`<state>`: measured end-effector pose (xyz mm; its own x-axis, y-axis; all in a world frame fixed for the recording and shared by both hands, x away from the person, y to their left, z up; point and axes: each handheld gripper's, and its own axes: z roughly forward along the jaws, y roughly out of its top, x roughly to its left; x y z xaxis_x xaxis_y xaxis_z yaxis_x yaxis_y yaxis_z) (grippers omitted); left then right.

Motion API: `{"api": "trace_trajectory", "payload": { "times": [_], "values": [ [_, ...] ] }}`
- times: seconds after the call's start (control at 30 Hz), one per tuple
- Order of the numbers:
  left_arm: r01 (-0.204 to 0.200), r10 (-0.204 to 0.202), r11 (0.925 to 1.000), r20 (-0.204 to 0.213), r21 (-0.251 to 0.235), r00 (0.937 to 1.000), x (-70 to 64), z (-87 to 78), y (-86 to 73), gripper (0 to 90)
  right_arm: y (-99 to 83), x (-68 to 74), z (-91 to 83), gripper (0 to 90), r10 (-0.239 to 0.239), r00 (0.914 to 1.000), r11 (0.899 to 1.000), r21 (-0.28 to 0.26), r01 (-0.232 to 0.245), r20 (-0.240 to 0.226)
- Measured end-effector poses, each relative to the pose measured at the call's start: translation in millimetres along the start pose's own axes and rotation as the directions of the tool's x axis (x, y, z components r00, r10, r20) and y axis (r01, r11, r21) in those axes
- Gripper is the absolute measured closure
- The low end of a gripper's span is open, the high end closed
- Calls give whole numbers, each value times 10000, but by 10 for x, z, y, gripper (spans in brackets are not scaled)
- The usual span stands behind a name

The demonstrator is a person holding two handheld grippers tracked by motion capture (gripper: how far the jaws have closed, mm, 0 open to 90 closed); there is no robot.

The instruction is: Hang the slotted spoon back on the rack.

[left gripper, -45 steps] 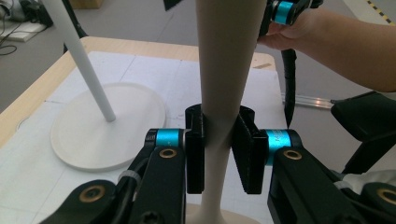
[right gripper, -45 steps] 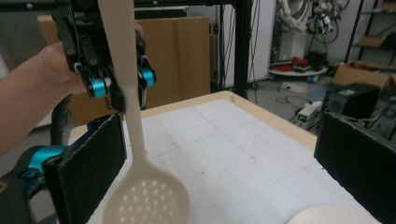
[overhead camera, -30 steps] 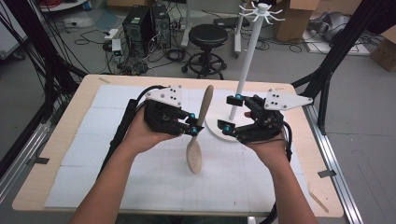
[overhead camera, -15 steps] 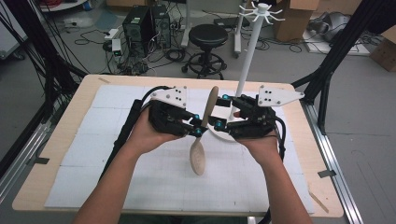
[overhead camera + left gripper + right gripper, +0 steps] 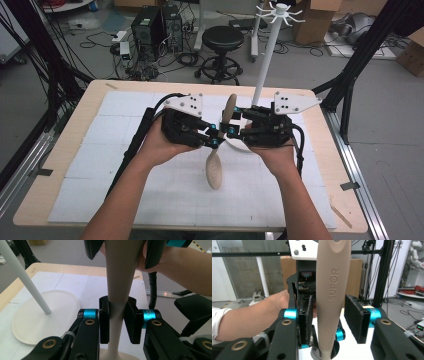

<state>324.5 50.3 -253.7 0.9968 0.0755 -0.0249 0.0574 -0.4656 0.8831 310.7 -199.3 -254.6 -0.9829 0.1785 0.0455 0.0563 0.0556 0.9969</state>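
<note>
Above the white surface [image 5: 125,190], the left gripper [image 5: 216,139] clamps the beige plastic rice spoon's [image 5: 215,167] neck upright so the released right gripper [image 5: 231,131] can straddle its handle.

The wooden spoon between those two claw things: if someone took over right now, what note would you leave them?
Left gripper: fingers shut on the spoon's thin neck, carrying it upright, bowl down, above the white mat.
Right gripper: fingers open, one on each side of the upper handle, one pad touching or nearly so, the other apart from it.
White hook stand: its round base sits on the table behind the grippers.
Done: spoon lifted, right gripper lined up.
Left: probably close the right fingers, release the left, perhaps then hang the spoon on the stand.
</note>
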Motion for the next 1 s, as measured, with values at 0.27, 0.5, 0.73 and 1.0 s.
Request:
{"api": "trace_trajectory", "payload": {
  "times": [0.27, 0.5, 0.73, 1.0],
  "values": [
    [-71, 71, 10000, -2, 11, 10000, -4, -9, -2, 757, -21, 23, 14, 687, -365, 9992, 9991, -222, 368, 139],
    [-75, 68, 9998, -319, -193, 9995, 7, -33, -14, 643, -19, 22, 1, 688, -246, 9997, 9995, -204, 247, 84],
    [152, -177, 9988, -519, -468, 9985, 36, -183, -131, 525, 13, 35, -98, 688, -374, 9989, 9986, -354, 385, 293],
    [459, -574, 9928, -1026, -1107, 9931, 74, -465, -325, 347, 11, 16, -239, 688, -281, 9975, 9991, -291, 300, 648]
  ]
}}
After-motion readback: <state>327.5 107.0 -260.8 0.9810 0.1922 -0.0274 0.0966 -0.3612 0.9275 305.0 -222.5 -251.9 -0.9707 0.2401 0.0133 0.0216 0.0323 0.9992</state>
